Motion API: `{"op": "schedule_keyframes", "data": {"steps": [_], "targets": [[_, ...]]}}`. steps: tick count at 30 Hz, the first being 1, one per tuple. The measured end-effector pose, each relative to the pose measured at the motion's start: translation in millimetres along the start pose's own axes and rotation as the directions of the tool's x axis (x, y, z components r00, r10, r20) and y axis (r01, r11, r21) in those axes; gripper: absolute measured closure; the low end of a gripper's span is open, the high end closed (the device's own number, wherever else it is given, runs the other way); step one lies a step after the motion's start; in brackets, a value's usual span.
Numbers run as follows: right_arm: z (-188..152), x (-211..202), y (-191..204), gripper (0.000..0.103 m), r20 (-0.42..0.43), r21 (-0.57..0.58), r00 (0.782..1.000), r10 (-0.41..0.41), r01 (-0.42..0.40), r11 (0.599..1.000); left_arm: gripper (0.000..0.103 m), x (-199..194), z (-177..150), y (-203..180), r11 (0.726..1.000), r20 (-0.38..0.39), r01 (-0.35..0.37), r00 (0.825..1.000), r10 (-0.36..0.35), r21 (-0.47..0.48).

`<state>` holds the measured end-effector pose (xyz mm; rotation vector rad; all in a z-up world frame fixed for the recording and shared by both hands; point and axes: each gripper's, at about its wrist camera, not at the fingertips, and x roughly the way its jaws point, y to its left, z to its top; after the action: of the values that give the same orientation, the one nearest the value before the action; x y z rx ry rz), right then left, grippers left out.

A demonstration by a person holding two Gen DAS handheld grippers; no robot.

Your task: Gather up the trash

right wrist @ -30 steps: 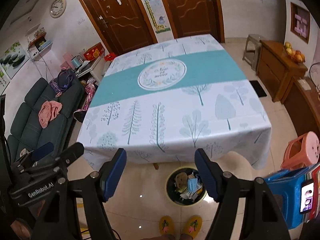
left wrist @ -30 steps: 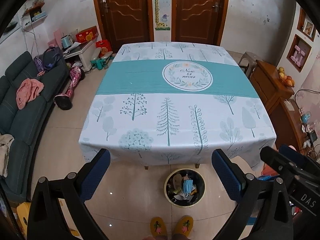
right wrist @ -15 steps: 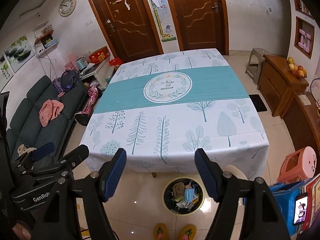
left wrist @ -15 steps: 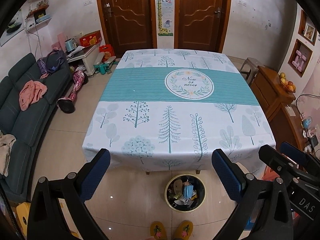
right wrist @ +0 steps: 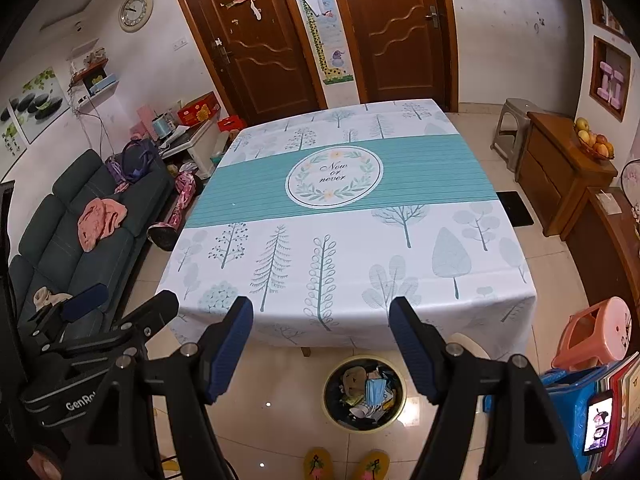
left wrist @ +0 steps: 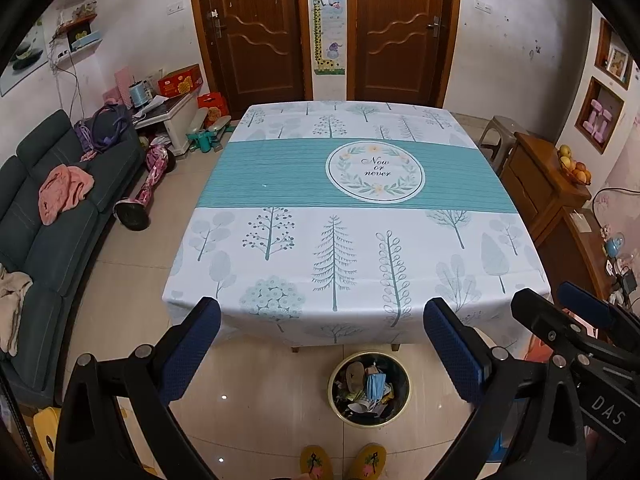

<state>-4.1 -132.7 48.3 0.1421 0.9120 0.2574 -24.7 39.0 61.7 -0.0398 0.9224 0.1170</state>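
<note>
I hold my left tool (left wrist: 320, 316) wide open, its two blue-padded fingers (left wrist: 192, 350) spread far apart with nothing between them. My right tool (right wrist: 320, 312) is spread just as wide and grips nothing either. Both hang above the floor at the near edge of the tabletop (left wrist: 360, 216), which is covered by a white cloth printed with trees, crossed by a teal band carrying a round "Now or never" emblem (left wrist: 375, 173).

The trash bin (left wrist: 369, 389) stands on the tiled floor just in front of the tabletop's near edge, partly under the hanging cloth. It is a round bin with a yellowish rim, and the trash (right wrist: 366, 394) sits inside it: a blue face mask (left wrist: 376, 385), crumpled paper and other scraps I cannot make out.

My yellow slippers (left wrist: 340, 462) show at the bottom edge, just near the bin. A dark sofa (left wrist: 52, 224) with a pink garment (left wrist: 64, 192) lies to the left, a wooden cabinet (left wrist: 536, 184) to the right.
</note>
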Motion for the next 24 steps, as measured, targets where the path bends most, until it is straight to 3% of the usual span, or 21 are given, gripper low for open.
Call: {"op": "schedule_keyframes", "data": {"steps": [24], "targets": [[1.3, 1.0, -3.1, 0.032, -0.002, 0.002, 1.000, 0.001, -0.001, 1.000, 0.002, 3.8, 3.3, -1.5, 1.000, -0.006, 0.006, 1.000, -0.006, 0.001]]}}
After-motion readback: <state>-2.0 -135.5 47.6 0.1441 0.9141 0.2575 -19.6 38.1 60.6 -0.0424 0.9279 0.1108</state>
